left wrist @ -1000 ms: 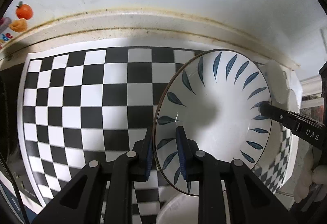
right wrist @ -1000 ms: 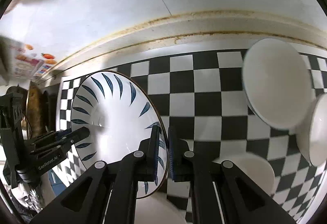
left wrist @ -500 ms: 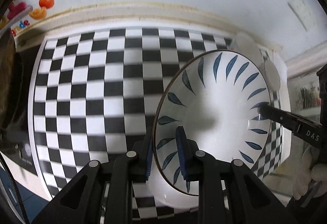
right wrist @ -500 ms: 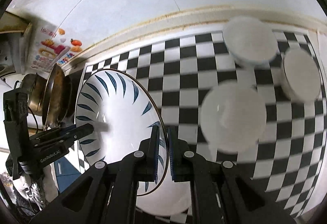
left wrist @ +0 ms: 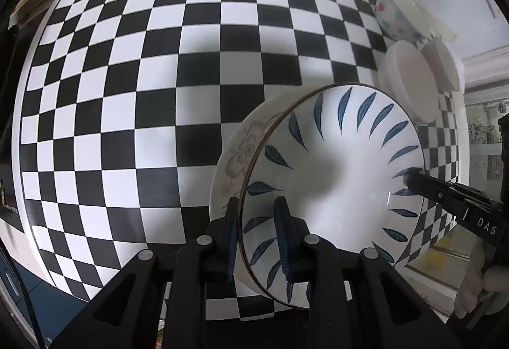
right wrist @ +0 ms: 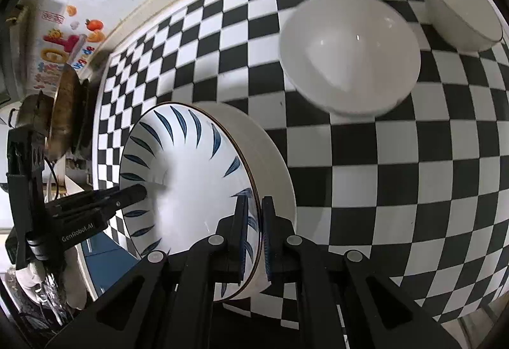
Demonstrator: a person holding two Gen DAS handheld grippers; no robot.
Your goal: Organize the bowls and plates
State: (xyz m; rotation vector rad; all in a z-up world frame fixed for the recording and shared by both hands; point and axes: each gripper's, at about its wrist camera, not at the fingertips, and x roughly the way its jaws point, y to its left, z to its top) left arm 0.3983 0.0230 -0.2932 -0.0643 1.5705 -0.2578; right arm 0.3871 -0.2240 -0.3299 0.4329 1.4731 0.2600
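Plate [left wrist: 334, 177], glossy, blue-leafed | both jaws clamped on rim | perhaps above floral plate [left wrist: 241, 145]

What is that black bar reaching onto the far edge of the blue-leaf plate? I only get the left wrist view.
Observer: It is the right gripper. The right wrist view shows its fingers shut on the rim of the blue-leaf plate, one on each side.
Operator: Are the white things at my right edge bowls?
Observer: Yes. The right wrist view looks into them, and the big white bowl is upright and empty.
Operator: Is there anything beyond the left side of the cloth?
Observer: Metal pans sit there, just off the checkered cloth.
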